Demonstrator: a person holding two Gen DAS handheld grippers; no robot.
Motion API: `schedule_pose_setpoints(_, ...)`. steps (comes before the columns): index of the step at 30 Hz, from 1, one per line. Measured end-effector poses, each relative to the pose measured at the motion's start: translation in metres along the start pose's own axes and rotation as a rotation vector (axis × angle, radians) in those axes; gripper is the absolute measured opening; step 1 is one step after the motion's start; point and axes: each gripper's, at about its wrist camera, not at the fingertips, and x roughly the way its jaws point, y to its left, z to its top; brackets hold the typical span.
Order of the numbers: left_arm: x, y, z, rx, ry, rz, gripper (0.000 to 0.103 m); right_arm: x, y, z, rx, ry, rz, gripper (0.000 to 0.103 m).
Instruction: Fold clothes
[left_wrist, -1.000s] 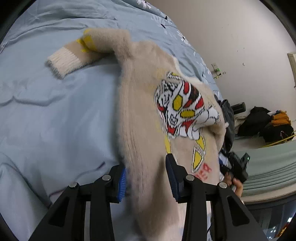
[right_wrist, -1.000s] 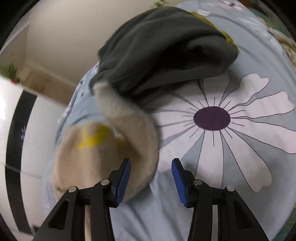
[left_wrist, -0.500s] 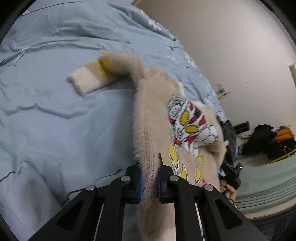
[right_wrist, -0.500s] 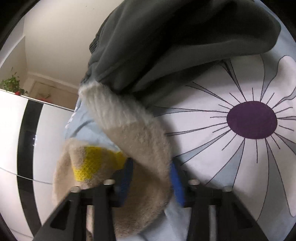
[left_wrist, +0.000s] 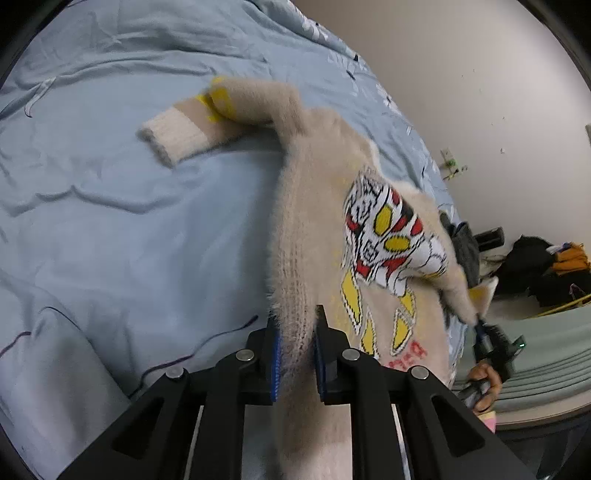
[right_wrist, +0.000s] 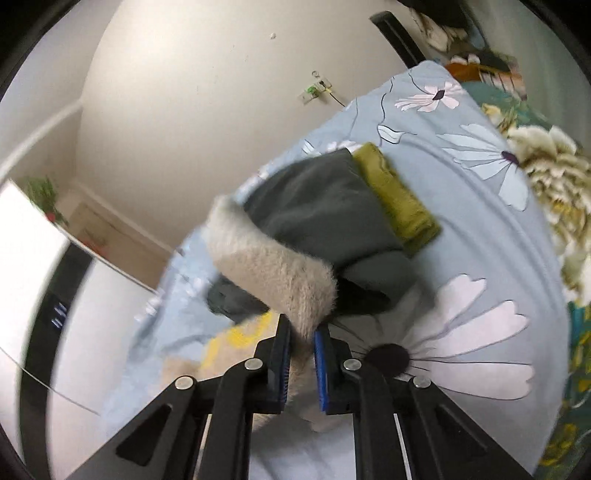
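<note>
A fuzzy beige sweater (left_wrist: 317, 206) with a red, yellow and white robot face lies stretched over the blue bed. One sleeve with a white cuff (left_wrist: 173, 136) rests on the sheet at the upper left. My left gripper (left_wrist: 297, 350) is shut on the sweater's near edge. The other gripper (left_wrist: 491, 343) shows at the sweater's far right end, held by a hand. In the right wrist view my right gripper (right_wrist: 302, 354) is shut on a lifted furry fold of the sweater (right_wrist: 273, 269), raised above the bed.
A folded dark grey garment (right_wrist: 328, 214) and an olive one (right_wrist: 399, 199) lie on the flowered blue bedding (right_wrist: 491, 258). Dark bags and clothes (left_wrist: 543, 262) sit on the floor by the wall. A white cabinet (right_wrist: 44, 295) stands at the left.
Both grippers closed on the sweater over the last second. The right one has since lifted its fold up off the bed and swung away from the grey garment.
</note>
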Motion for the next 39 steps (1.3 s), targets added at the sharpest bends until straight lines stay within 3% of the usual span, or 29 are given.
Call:
schedule_pose_setpoints(4,-0.02,0.006,0.007,0.009,-0.053,0.034,0.019,-0.019,0.051,0.006,-0.112,-0.061,0.006,0.012)
schedule_pose_setpoints(7,-0.026,0.006,0.011,0.007,-0.085,0.018,0.022,-0.034,0.09,0.01,-0.196,-0.108,0.01,0.012)
schedule_pose_setpoints(12,-0.013,-0.018,0.01,0.081,-0.043,-0.071,0.023,-0.058,0.154,0.017,-0.336,-0.184,0.018,0.012)
schedule_pose_setpoints(14,-0.008,-0.027,0.007,0.121,-0.029,-0.075,0.023,-0.064,0.184,0.013,-0.41,-0.205,0.024,0.012)
schedule_pose_setpoints(19,-0.003,-0.019,0.006,0.097,-0.014,-0.099,0.027,-0.042,0.296,-0.044,-0.725,-0.168,0.069,0.012)
schedule_pose_setpoints(23,-0.01,-0.002,0.007,0.047,-0.029,-0.125,0.027,0.001,0.34,-0.107,-0.866,-0.038,0.099,0.012)
schedule_pose_setpoints(25,-0.016,0.005,0.008,0.033,-0.042,-0.125,0.03,0.022,0.343,-0.128,-0.882,0.029,0.103,0.012)
schedule_pose_setpoints(29,-0.017,0.014,0.011,0.015,-0.037,-0.151,0.037,0.042,0.313,-0.129,-0.774,0.124,0.083,0.012)
schedule_pose_setpoints(34,-0.005,0.024,0.012,-0.021,-0.004,-0.156,0.041,0.017,0.249,-0.108,-0.676,0.159,0.048,0.013)
schedule_pose_setpoints(39,0.002,0.028,0.009,-0.043,0.01,-0.127,0.05,0.007,0.187,-0.122,-0.516,0.309,0.105,0.026)
